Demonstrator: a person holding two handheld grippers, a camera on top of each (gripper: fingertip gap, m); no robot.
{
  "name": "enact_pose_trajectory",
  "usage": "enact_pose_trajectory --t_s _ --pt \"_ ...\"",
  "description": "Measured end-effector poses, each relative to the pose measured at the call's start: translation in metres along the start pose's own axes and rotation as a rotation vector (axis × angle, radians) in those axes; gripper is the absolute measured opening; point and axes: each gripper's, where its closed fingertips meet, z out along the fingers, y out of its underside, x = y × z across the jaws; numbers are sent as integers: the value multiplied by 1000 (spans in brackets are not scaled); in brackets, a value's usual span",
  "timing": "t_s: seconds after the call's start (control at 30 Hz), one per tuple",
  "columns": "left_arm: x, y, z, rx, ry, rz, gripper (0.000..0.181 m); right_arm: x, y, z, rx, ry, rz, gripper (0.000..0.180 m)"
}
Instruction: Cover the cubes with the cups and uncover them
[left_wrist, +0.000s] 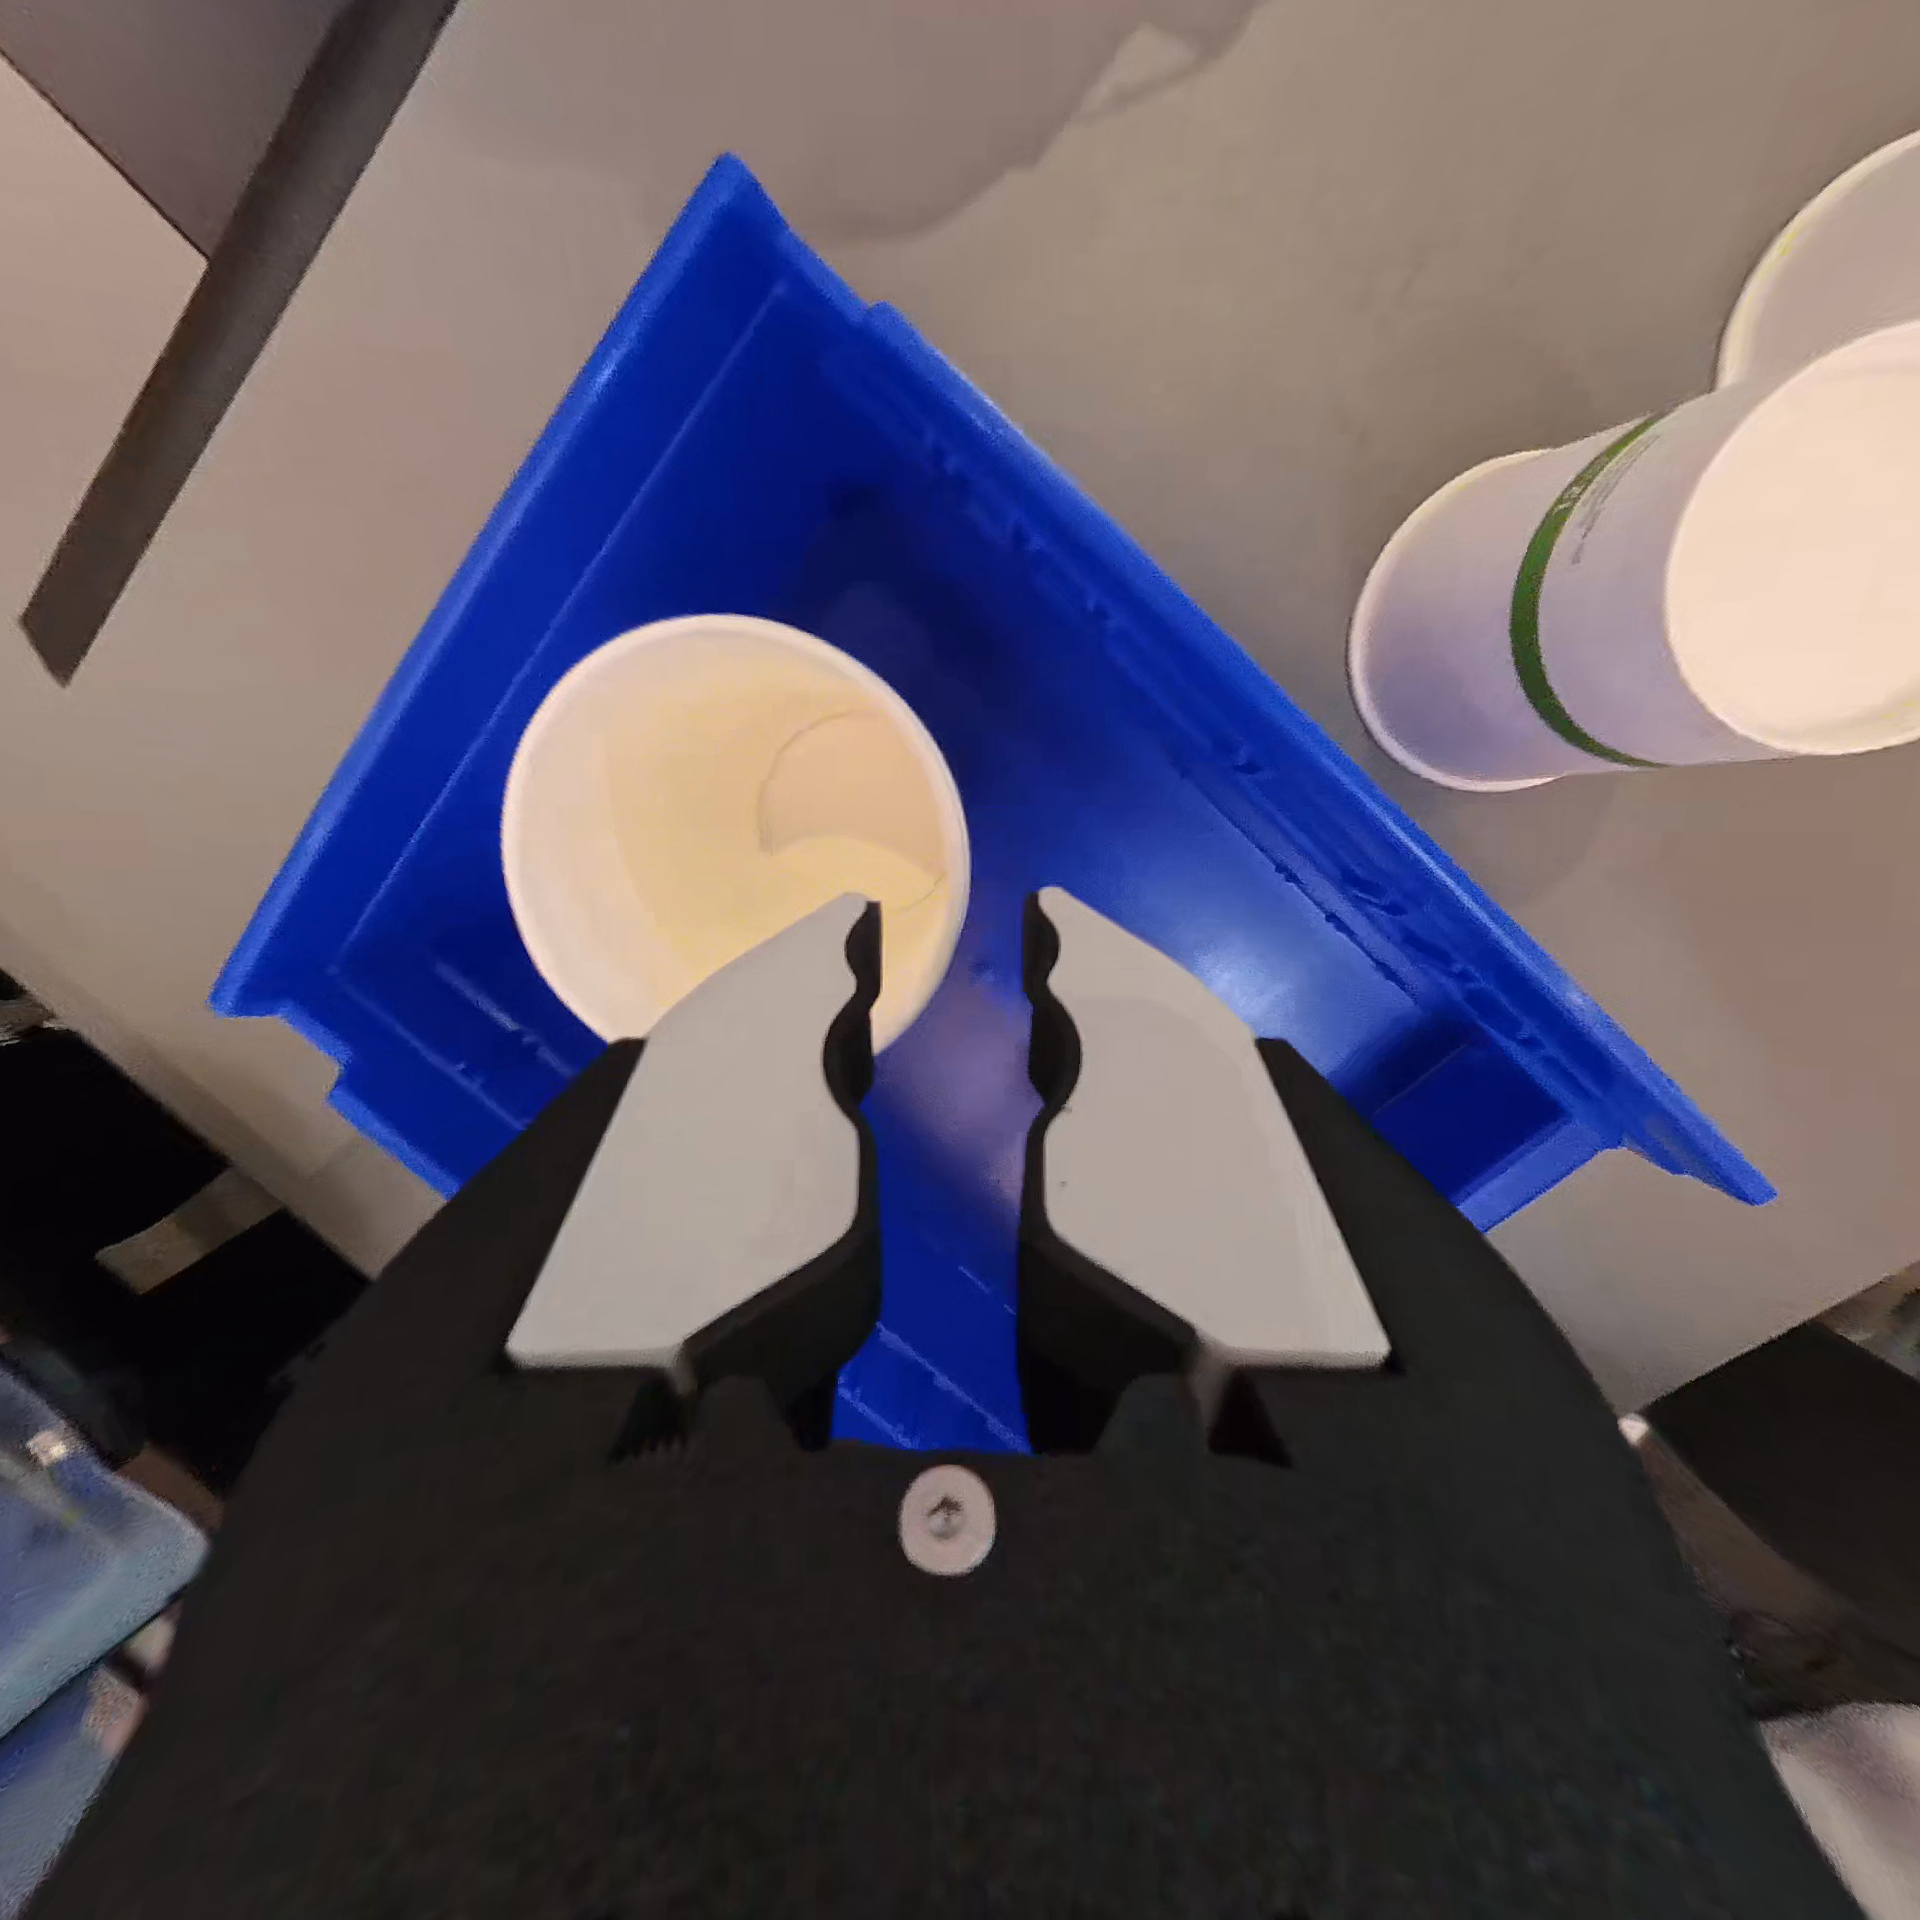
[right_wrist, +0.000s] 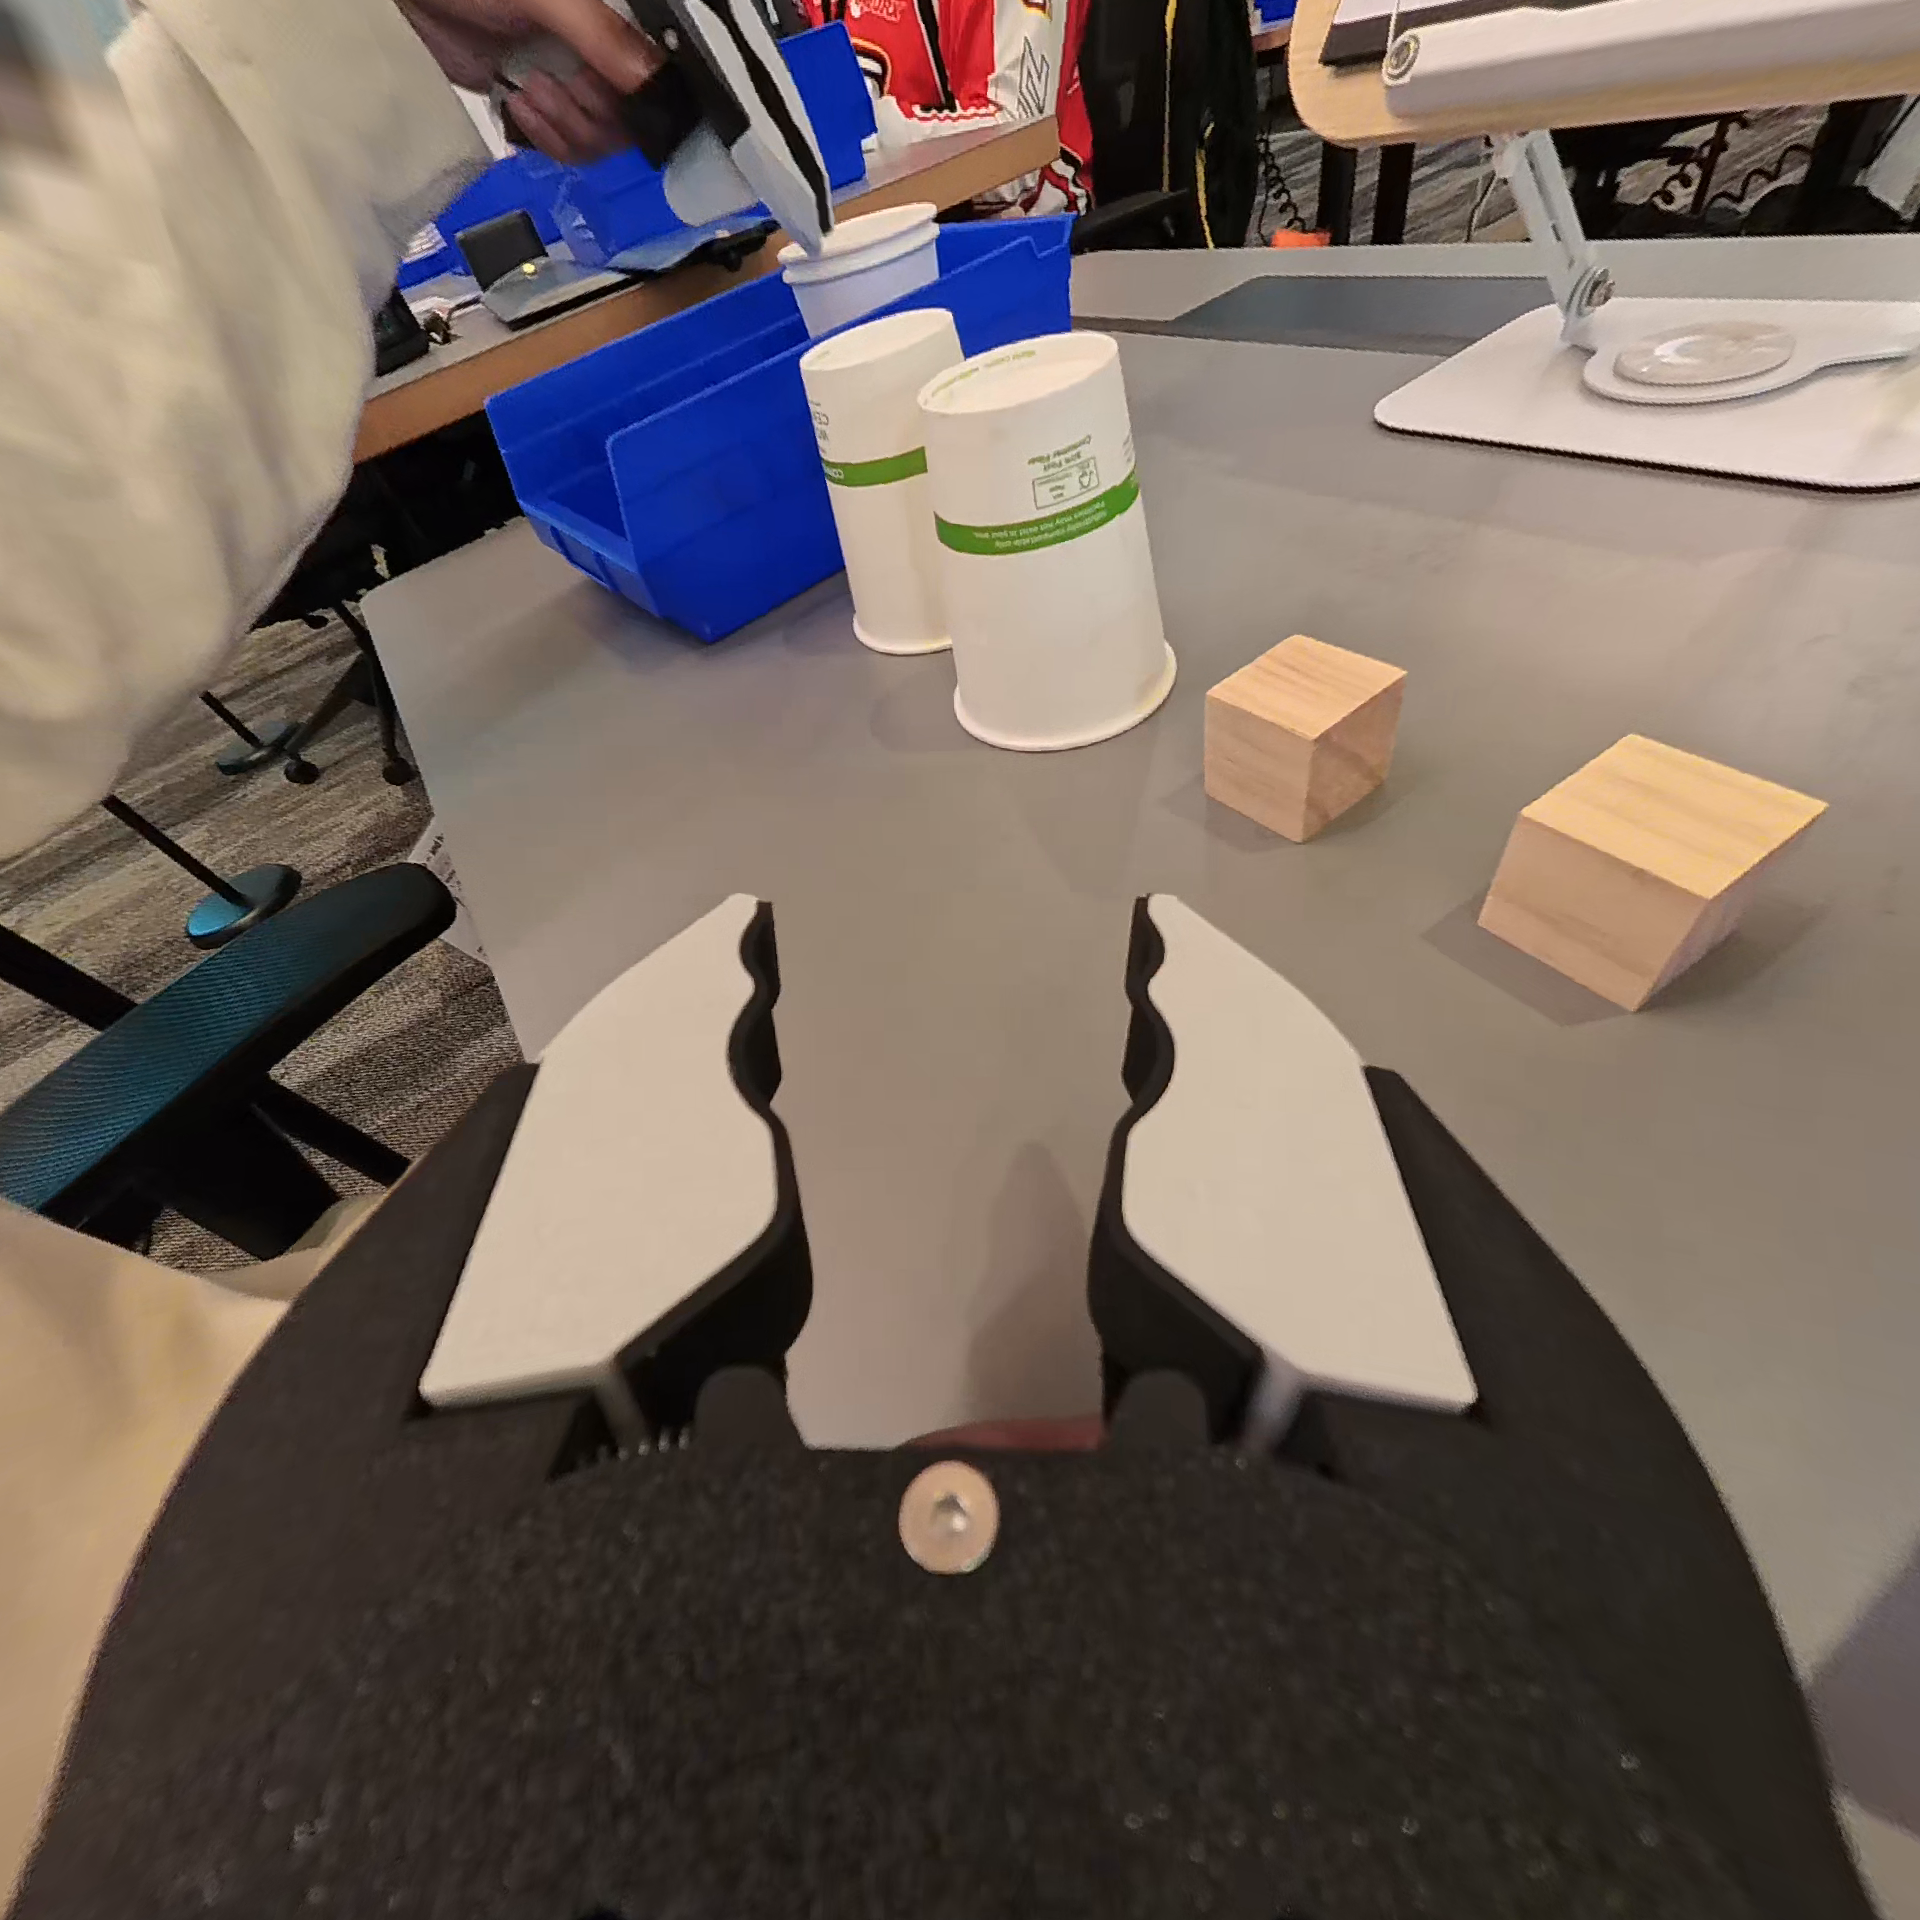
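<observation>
Left wrist view: looking straight down into a blue bin (left_wrist: 1091, 727) sitting on the grey surface (left_wrist: 1351, 208). Left gripper (left_wrist: 951, 909) hanging over the bin, jaws parted by a narrow gap with only blue bin floor between them, gripping nothing. Standing mouth-up in the bin at 11 o'clock of the fingertips, a white cup (left_wrist: 727, 821), its rim passing just under the left fingertip; contact impossible to judge. Standing mouth-down outside the bin at 2 o'clock, a green-banded cup (left_wrist: 1621, 592), with another cup (left_wrist: 1829, 270) partly cut off at the frame edge just beyond it.

Right wrist view: right gripper (right_wrist: 951, 914) hovering over bare surface (right_wrist: 1455, 582), jaws spread wide, holding nothing. Standing mouth-down at 12 o'clock, near cup (right_wrist: 1055, 582), and touching or almost touching it at 11 o'clock, far cup (right_wrist: 894, 488). Resting uncovered on the surface at 1 o'clock, a wooden cube (right_wrist: 1299, 732), well apart from a second cube (right_wrist: 1642, 868) at 2 o'clock. Lying behind the cups at 11 o'clock, the bin (right_wrist: 686, 499), with the upright cup (right_wrist: 868, 275) rising from it and the left gripper (right_wrist: 805, 223) poised at its rim. Filling the left edge, a cream sleeve (right_wrist: 156, 364). Resting at far 2 o'clock, a white stand (right_wrist: 1662, 395).
</observation>
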Motion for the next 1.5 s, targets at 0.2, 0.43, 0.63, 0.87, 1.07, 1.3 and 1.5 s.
enact_pose_trajectory --t_s 0.2,0.43,0.63,0.87,1.07,1.3,1.5 --pt "-7 9 8 -40 7 12 8 -2 -2 -1 3 -12 0 63" --pt "-7 8 11 -44 9 36 4 -2 -1 -1 -5 -16 4 61" --pt "-11 2 1 -24 1 37 3 -3 0 0 -10 -17 4 61" --pt "-14 -2 -21 -31 0 49 4 -2 0 -1 -13 -18 8 60" --pt "-19 4 -22 -86 -29 54 4 -4 1 -2 -17 -20 1 60" --pt "-9 -12 -57 6 -36 98 4 -2 -1 -4 -11 -16 3 60" --pt "2 -33 -119 180 -133 147 3 1 -2 -4 10 -20 33 61"
